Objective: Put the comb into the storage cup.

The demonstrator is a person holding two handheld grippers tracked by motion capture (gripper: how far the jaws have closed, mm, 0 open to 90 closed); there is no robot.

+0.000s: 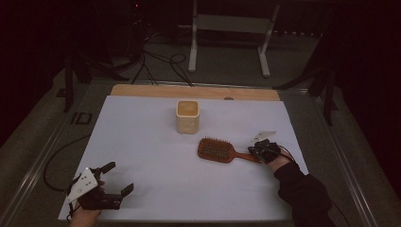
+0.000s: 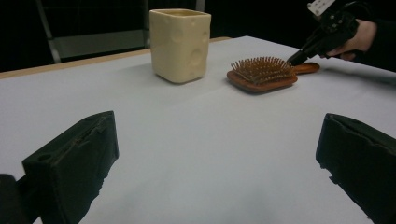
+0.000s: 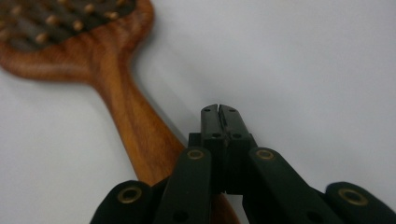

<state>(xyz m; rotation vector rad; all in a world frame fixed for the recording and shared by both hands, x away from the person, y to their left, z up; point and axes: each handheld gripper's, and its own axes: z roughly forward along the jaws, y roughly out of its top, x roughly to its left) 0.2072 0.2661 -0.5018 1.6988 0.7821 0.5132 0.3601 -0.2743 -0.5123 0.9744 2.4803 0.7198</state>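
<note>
A table (image 1: 142,90) with a wooden top is covered almost wholly by a white sheet (image 1: 142,151); a strip of bare wood is left showing along the far edge. On the sheet, a cream cup (image 1: 187,116) is stood upright near the far middle. A wooden brush (image 1: 222,150) is laid bristles up just right of it, handle toward the right edge.

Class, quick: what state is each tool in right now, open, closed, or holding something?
Left tool: open, holding nothing.
Right tool: closed, jaws together, nothing between them; it sits just over the brush handle.
</note>
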